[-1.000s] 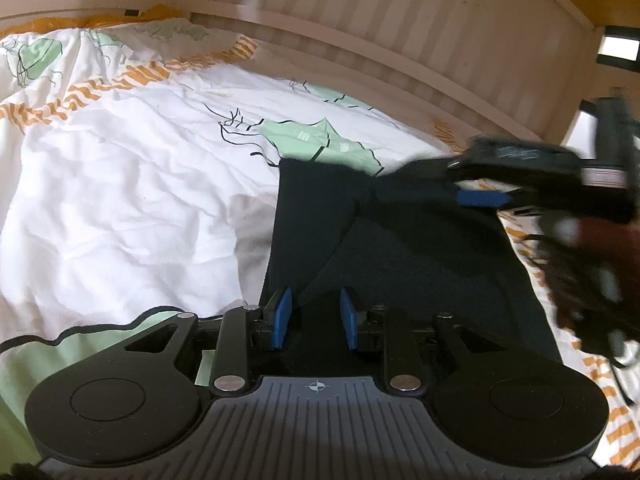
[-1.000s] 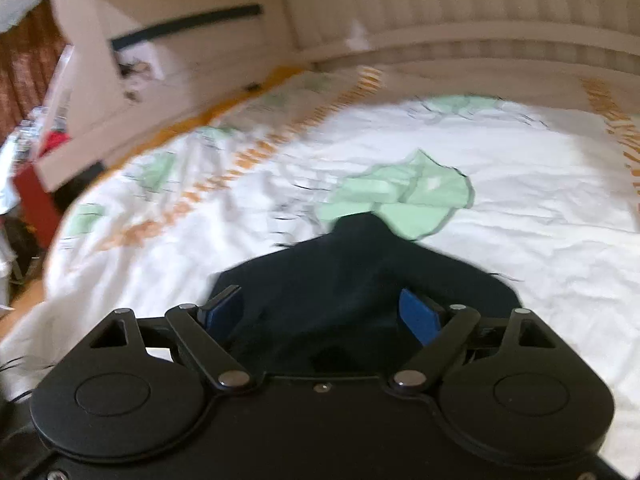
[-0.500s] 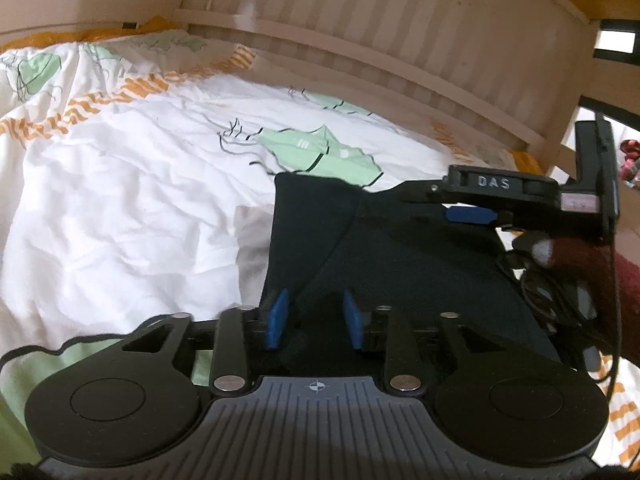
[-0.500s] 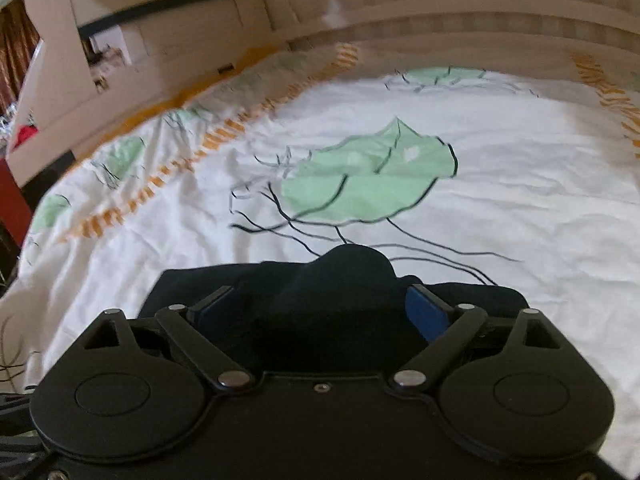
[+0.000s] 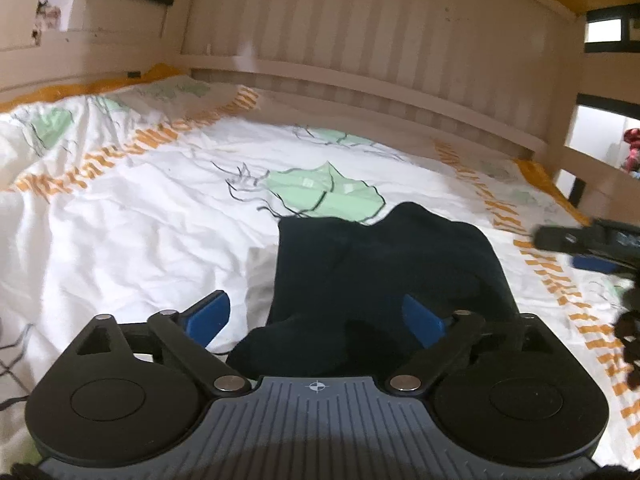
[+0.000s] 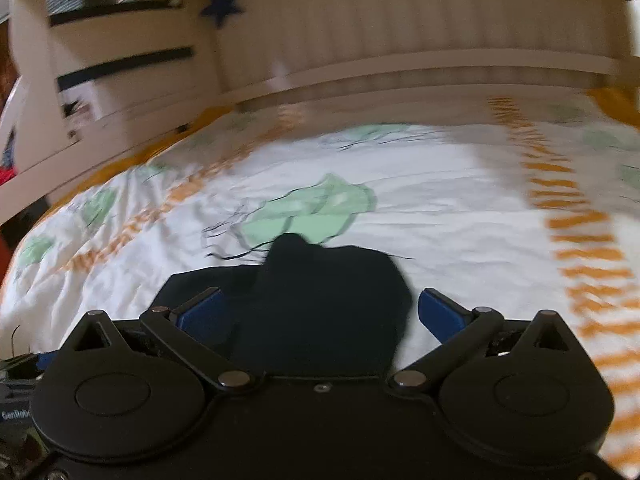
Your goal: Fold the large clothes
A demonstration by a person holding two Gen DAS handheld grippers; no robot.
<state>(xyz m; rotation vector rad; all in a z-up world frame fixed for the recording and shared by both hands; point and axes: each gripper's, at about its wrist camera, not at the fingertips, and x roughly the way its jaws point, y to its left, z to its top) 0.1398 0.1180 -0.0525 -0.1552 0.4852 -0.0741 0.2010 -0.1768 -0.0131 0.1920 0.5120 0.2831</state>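
A dark navy garment (image 5: 384,264) lies folded in a compact bundle on the white printed bedspread (image 5: 140,220). My left gripper (image 5: 316,314) hovers over its near end with jaws still opening wide; a fold of cloth bulges between the blue pads (image 5: 208,314) without being pressed. In the right wrist view the same garment (image 6: 320,300) sits between the spread jaws of my right gripper (image 6: 320,308), which are also opening, pads clear of the cloth. The right gripper's body (image 5: 584,240) shows blurred at the right edge of the left wrist view.
A slatted wooden bed frame (image 5: 360,40) walls in the far side and the left end of the bed. The bedspread carries green leaf prints (image 5: 324,196) and orange striped bands (image 5: 568,292). A blue star (image 6: 222,6) is stuck on the frame.
Both grippers have spread their jaws and let go of the garment, which now lies slack on the bed. The right gripper has swung away to the right; the left one rose a little.
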